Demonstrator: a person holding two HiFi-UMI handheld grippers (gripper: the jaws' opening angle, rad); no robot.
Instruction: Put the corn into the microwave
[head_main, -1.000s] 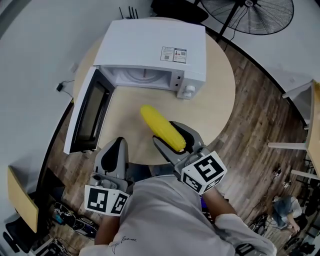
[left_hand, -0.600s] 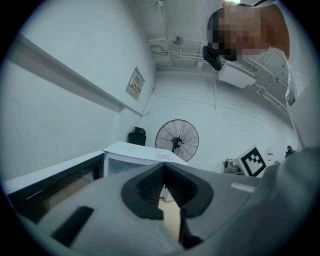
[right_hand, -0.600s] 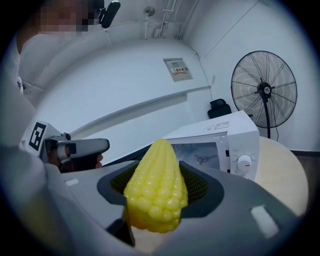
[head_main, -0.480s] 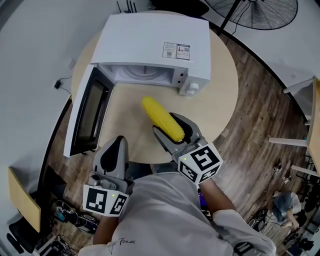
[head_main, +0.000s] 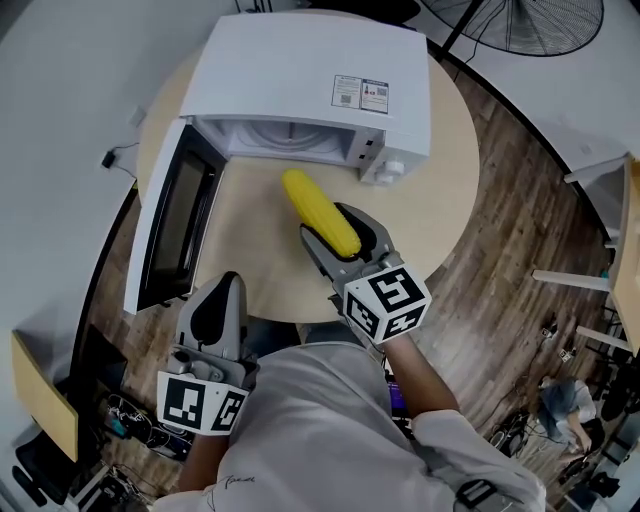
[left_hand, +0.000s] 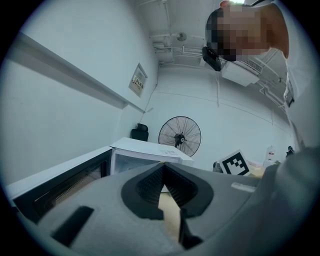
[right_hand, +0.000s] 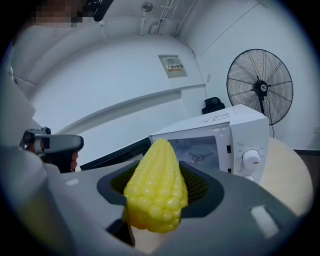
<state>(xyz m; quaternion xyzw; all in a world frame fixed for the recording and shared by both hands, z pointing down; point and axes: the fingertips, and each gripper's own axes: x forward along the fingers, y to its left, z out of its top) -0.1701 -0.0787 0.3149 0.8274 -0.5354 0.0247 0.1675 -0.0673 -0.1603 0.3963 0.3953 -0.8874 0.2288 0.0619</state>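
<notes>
The right gripper (head_main: 328, 224) is pinching the yellow plastic corn cob (head_main: 318, 210) over the round pale wooden bench (head_main: 440, 190), just short of the white microwave oven (head_main: 310, 85). The microwave's door (head_main: 165, 225) is standing open (so, as I judge it, only insertion and release are remaining). The left gripper (head_main: 225, 300), pressed together and empty, is hanging at the bench edge. A dark plank floor (head_main: 520, 260) is surrounding the bench, with a black pedestal fan (head_main: 530, 25) standing behind.

The left gripper (left_hand: 163, 168), jaws together, faces the open microwave (left_hand: 149, 148).
</notes>
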